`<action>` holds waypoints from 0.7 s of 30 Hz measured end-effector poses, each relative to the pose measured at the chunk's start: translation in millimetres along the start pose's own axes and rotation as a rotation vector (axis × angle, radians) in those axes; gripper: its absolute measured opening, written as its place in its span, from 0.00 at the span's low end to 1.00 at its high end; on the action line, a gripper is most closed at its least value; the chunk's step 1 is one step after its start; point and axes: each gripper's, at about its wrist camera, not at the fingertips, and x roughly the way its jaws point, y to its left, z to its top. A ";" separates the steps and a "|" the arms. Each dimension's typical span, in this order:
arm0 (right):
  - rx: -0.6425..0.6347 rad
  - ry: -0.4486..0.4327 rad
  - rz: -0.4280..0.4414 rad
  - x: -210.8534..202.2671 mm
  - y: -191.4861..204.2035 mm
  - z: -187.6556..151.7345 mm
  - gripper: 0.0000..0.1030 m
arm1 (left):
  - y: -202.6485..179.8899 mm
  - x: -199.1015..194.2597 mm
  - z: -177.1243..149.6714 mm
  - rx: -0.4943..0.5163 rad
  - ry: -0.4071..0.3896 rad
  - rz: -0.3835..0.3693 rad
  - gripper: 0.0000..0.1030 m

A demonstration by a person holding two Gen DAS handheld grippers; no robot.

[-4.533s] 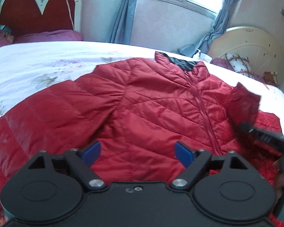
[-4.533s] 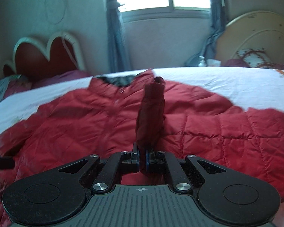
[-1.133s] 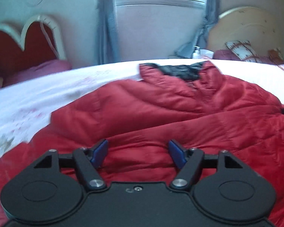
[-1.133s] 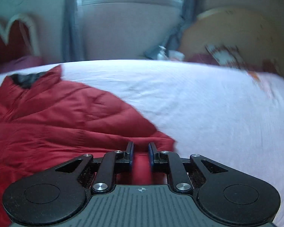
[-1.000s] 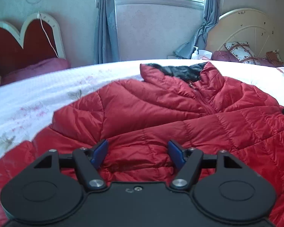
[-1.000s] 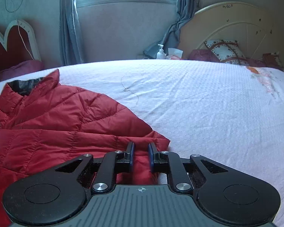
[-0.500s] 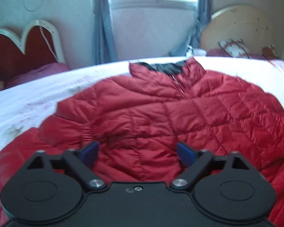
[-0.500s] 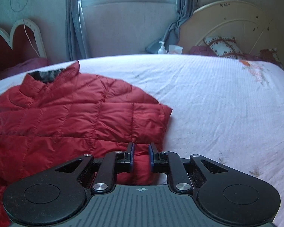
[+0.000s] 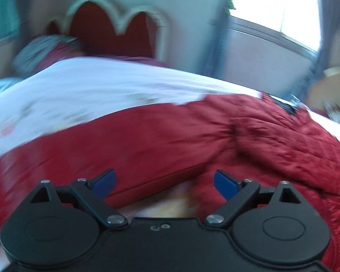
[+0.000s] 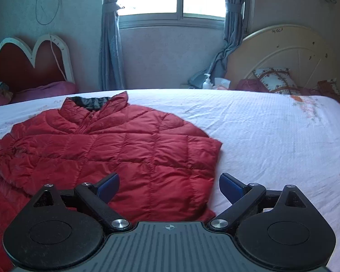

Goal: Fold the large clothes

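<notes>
A red quilted jacket (image 10: 115, 149) lies front-up on a white bed (image 10: 272, 136), its dark-lined collar (image 10: 90, 102) at the far end toward the window. In the right wrist view, one sleeve is already folded in: it lies flat across the chest, and the jacket's right edge forms a straight vertical fold line beside bare sheet. The right claw (image 10: 169, 184) has just been opening; its blue pads (image 10: 232, 187) now stand wide apart with nothing pressed between them, the left pad over the red fabric and the right pad over the sheet, so this fold appears to be released and finished.

The left wrist view is blurred by motion. It shows the other sleeve (image 9: 102, 149) stretched out unfolded toward the left over the bed, with a strip of bedding visible near the camera under its lower edge. The left claw (image 9: 165, 182) is also spread wide, nothing gripped, poised above that sleeve's near edge.

Judged progress: roughly an early-to-middle stage. Done: one sleeve folded in. Left: the second sleeve must be grasped and laid across the body, after which the body itself probably still needs folding, hem toward collar, to make a compact stack.
</notes>
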 end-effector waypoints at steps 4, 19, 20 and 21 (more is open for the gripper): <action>-0.001 0.040 0.028 11.0 6.6 -7.6 0.91 | 64.7 -23.8 -17.7 -0.233 0.001 0.062 0.77; -0.030 0.070 0.056 23.1 23.4 -7.3 0.91 | 165.6 -72.5 -71.5 -0.824 -0.096 0.071 0.70; -0.026 0.073 0.053 23.1 22.9 -7.3 0.91 | 170.2 -70.6 -71.7 -0.838 -0.111 0.072 0.72; -0.025 0.075 0.049 23.0 22.2 -7.3 0.91 | 176.0 -68.2 -71.9 -0.864 -0.128 0.066 0.73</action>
